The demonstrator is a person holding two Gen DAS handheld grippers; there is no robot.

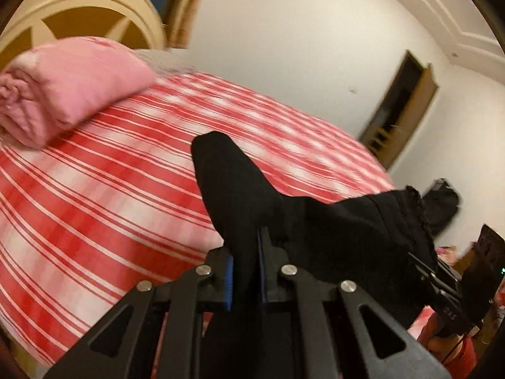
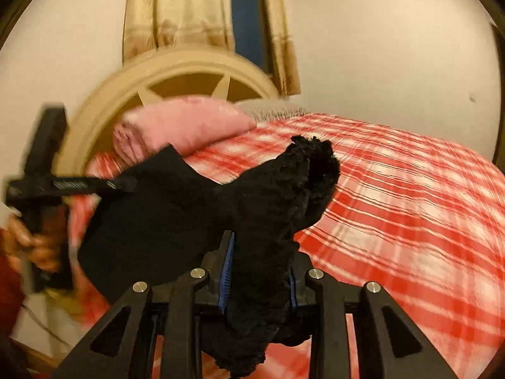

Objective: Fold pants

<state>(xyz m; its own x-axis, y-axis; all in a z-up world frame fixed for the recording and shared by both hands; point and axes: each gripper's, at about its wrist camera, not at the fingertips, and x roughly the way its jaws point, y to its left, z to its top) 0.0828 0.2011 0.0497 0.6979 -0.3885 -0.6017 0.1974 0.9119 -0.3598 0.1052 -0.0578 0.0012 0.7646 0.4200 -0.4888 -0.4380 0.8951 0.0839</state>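
Black pants (image 1: 331, 221) hang in the air between both grippers, above a bed with a red and white checked sheet (image 1: 110, 189). My left gripper (image 1: 245, 246) is shut on one bunch of the black cloth, which sticks up past its blue pads. My right gripper (image 2: 260, 271) is shut on the frilly-edged part of the pants (image 2: 284, 195). The right gripper also shows at the right edge of the left wrist view (image 1: 442, 287). The left gripper shows at the left of the right wrist view (image 2: 120, 184), held by a hand.
A pink pillow (image 1: 63, 88) lies at the head of the bed, against a cream round headboard (image 2: 176, 72). Curtains (image 2: 176, 9) hang behind. A white wall and an open wooden door (image 1: 401, 110) are to the right. The checked sheet (image 2: 410, 205) spreads below.
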